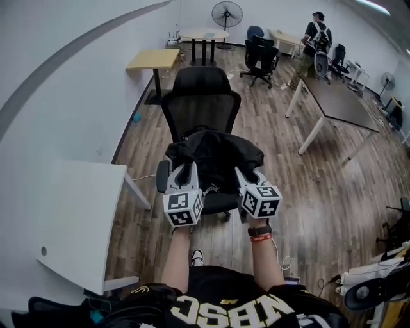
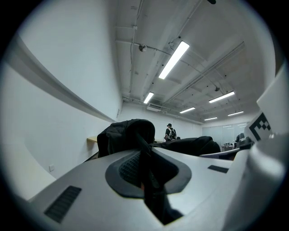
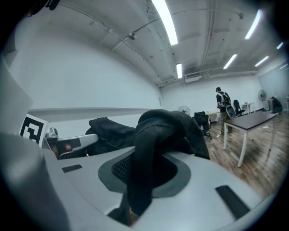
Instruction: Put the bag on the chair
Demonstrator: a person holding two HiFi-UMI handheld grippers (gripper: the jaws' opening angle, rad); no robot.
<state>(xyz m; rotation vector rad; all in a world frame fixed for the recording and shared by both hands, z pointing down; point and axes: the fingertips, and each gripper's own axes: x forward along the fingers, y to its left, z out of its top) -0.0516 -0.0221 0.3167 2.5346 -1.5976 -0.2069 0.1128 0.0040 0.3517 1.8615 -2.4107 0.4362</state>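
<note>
A black mesh-backed office chair (image 1: 204, 102) on castors stands in the middle of a wood-plank floor (image 1: 307, 192), its backrest on the far side. The black, soft fabric bag (image 1: 214, 157) sits slumped over the chair's seat, in front of the lower backrest. Whether its full weight rests on the seat cannot be told.

Both grippers reach in from the near side. The left gripper (image 1: 184, 173) meets the bag's near left edge. In the left gripper view its jaws are almost together, clamped on a thin black strap (image 2: 145, 171) of the bag (image 2: 126, 135) that runs up between them. The right gripper (image 1: 251, 176) meets the bag's near right edge. In the right gripper view its jaws are pressed onto a broader black fold of fabric (image 3: 142, 158) that arches up and back into the bag's bulk (image 3: 174, 122).

A white table (image 1: 77, 211) stands near on the left, and a small wood-topped table (image 1: 154, 59) stands farther back by the left wall. On the far right is a long dark-topped table with white legs (image 1: 346, 102). Near its far end stands a person (image 1: 317, 35), well apart from the chair. A second black office chair (image 1: 259, 57) and a standing fan (image 1: 227, 14) are at the far end.
</note>
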